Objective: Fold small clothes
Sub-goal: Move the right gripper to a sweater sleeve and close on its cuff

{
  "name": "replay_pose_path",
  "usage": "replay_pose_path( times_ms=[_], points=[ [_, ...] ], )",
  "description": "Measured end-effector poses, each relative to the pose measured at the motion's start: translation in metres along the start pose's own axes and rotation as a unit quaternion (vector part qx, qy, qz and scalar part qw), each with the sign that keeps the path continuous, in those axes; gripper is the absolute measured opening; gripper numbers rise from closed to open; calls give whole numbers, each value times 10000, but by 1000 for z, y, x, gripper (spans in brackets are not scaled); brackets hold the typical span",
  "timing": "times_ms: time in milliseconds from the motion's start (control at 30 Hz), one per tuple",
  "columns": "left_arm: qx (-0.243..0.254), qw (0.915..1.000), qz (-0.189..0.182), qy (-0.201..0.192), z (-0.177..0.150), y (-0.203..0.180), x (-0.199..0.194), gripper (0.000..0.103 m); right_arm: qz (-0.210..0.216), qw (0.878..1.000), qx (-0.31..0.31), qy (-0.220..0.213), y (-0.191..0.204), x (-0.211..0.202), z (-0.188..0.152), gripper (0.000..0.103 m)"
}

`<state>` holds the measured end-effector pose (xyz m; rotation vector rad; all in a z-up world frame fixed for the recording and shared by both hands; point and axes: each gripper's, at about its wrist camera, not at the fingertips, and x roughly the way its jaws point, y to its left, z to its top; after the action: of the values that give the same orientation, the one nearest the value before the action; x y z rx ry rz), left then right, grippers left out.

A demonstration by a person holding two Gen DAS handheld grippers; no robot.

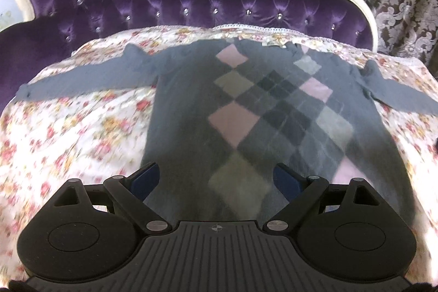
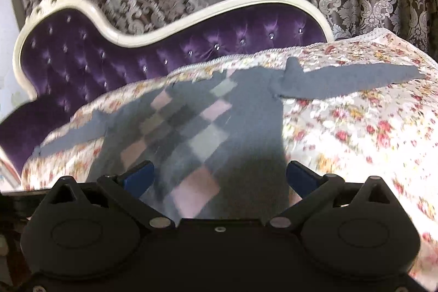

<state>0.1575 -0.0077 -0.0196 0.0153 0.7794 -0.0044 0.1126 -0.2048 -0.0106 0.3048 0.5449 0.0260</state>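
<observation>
Both hand-held grippers, left (image 1: 216,179) and right (image 2: 220,178), hover spread wide and empty above the hem of a grey argyle sweater (image 1: 262,106). It lies flat on the floral bedspread (image 1: 76,127), neck toward the purple tufted headboard (image 1: 164,4), sleeves stretched sideways.

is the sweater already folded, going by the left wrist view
No, the sweater lies flat on the floral cover with both sleeves spread out to the sides.

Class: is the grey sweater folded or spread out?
Spread out: the sweater lies flat on the floral cover, both sleeves stretched sideways.
</observation>
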Motion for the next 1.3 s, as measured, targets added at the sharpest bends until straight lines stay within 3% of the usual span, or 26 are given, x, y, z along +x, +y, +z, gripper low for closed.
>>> replay_pose_path(
  times_ms=[133,300,367,500,567,700,900,1167,1233,1267,1300],
  points=[
    [158,9998,101,-92,14,-8,26,91,0,9998,183,-64,-42,23,26,102],
    [271,9995,150,113,20,-16,63,90,-707,9954,643,-73,-120,62,56,102],
    [277,9993,132,208,18,-18,73,90,-915,9920,864,114,-152,78,64,102],
    [147,9999,-27,-47,7,-15,79,91,-1453,9819,1217,55,-215,103,76,84],
    [82,9998,-163,-102,3,-13,81,91,-1558,9777,1407,61,-239,113,78,80],
    [125,9993,-277,-215,-4,-10,82,93,-1510,9676,2025,6,-285,130,79,67],
    [191,9992,-265,-236,-4,-13,86,98,-1334,9559,2586,-392,-320,144,85,65],
    [194,9991,-281,-257,-5,-13,88,100,-1404,9492,2739,-659,-345,167,100,64],
    [189,9991,-283,-255,-5,-13,88,100,-1564,9471,2730,-639,-348,169,102,50],
    [188,9991,-285,-255,-5,-13,88,100,-1634,9474,2690,-575,-349,170,103,25],
    [188,9991,-286,-256,-5,-13,88,100,-1657,9483,2662,-484,-350,170,104,14]
  ],
)
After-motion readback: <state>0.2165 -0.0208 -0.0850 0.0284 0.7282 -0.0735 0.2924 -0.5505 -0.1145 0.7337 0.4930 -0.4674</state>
